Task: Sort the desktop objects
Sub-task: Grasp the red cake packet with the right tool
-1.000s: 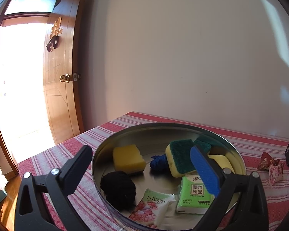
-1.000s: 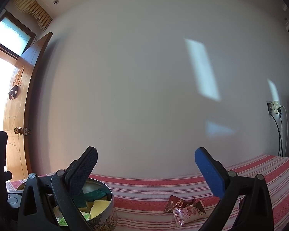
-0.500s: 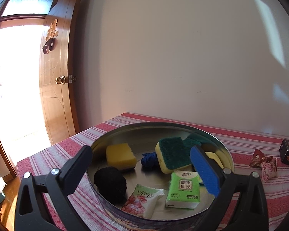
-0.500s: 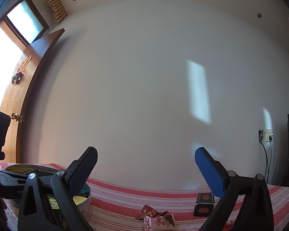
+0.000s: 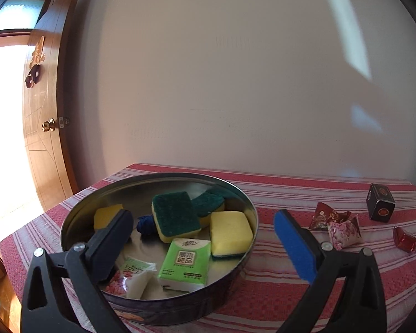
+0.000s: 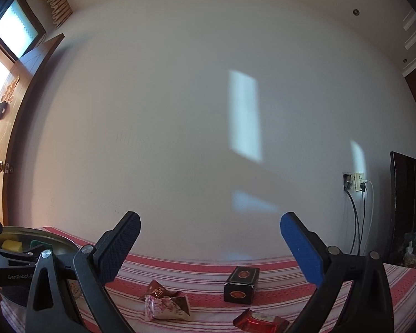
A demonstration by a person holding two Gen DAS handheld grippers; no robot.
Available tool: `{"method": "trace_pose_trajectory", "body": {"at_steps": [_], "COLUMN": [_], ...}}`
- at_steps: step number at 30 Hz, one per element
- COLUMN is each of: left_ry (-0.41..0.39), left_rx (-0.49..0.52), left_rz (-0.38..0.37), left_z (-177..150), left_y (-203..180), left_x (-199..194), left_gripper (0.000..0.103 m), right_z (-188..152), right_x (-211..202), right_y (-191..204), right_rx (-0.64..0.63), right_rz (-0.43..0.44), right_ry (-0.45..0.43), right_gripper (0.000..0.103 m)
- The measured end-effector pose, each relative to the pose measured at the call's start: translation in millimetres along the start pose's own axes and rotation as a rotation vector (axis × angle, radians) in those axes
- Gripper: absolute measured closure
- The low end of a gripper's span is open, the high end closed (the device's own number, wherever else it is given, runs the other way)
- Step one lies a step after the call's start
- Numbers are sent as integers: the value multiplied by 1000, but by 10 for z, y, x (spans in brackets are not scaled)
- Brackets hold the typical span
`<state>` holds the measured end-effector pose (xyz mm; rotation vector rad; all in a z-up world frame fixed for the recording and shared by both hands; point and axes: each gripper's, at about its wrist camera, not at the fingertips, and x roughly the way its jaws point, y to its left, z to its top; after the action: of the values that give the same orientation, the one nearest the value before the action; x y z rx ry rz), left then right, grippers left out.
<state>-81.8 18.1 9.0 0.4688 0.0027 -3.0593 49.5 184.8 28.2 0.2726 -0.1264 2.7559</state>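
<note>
A round metal tin sits on the red striped tablecloth and holds several yellow-green sponges, a green tissue pack, a pink-print wet wipe pack and a blue cloth ball. My left gripper is open and empty above the tin's front. My right gripper is open and empty, raised above the table. Below it lie a dark red snack packet, a pink packet, a black box and a red packet.
The packets and the black box lie right of the tin in the left wrist view. A wooden door stands at the left. A wall socket with cables and a dark screen are at the right.
My left gripper has pulled back and turned right, so the tin sits lower left and the packets show. My right gripper has tilted and moved, bringing the black box and packets into view.
</note>
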Motion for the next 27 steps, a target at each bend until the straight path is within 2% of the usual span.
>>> {"method": "trace_pose_trajectory", "body": {"at_steps": [3,9,15,17,20,22,25,27], "left_ry": [3,20,76,104,154,186,245,276], "left_rx": [-9,66,143,186,243,269,307,334], "left_rz": [-53,-122,-184,-192,-204,-215,-224,-228], "left_z": [6,13,-1,-9,-39,-59,-96,-131], "left_y": [-128,-508,-867,-1019,-1230,-1344,-1476,-1543], "left_x": [-4,9,92,146,239,296,395,441], "left_gripper": [0,0,0,0,0,0,0,0], "right_z": [-15,-77,-296,-395,-481,-522,-630,-696], "right_x": [79,267,565,692,778,843,965,1044], "right_y": [-211,-684,-1119,-1240,-1372,-1353,-1234,-1093], "right_rx": [-6,34,106,141,196,161,108,43], "right_rz": [-25,-73,-90,-62,10,51,156,215], "right_ry": [46,160,393,495,572,626,717,778], "right_gripper": [0,1,1,1,6,7,15,16]}}
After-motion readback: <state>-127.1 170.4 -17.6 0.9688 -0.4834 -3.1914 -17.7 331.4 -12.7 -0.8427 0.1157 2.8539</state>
